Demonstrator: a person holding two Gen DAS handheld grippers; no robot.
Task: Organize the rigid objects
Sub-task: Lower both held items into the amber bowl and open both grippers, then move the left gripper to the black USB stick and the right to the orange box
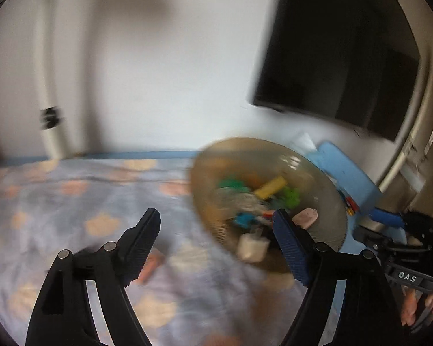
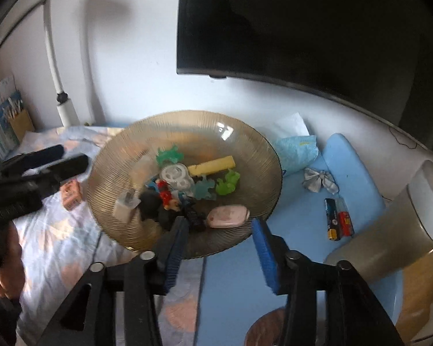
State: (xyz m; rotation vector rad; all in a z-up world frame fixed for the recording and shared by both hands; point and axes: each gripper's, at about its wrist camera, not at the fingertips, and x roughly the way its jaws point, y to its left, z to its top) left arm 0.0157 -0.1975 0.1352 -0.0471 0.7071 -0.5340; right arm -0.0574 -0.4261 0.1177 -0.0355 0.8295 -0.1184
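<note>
While both grippers gape empty, left gripper, right gripper, ribbed bowl holds yellow block, pink soap.

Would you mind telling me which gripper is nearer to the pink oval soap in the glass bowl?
Right. The right gripper hangs just over the pink oval soap at the glass bowl's near rim, jaws open; the left gripper sits beyond the bowl's opposite edge.

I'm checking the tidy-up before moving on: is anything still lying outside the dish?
Yes. A small pink box lies on the bedsheet just left of the glass dish, and batteries lie loose on the blue mat to its right. Everything else small sits in the dish.
</note>
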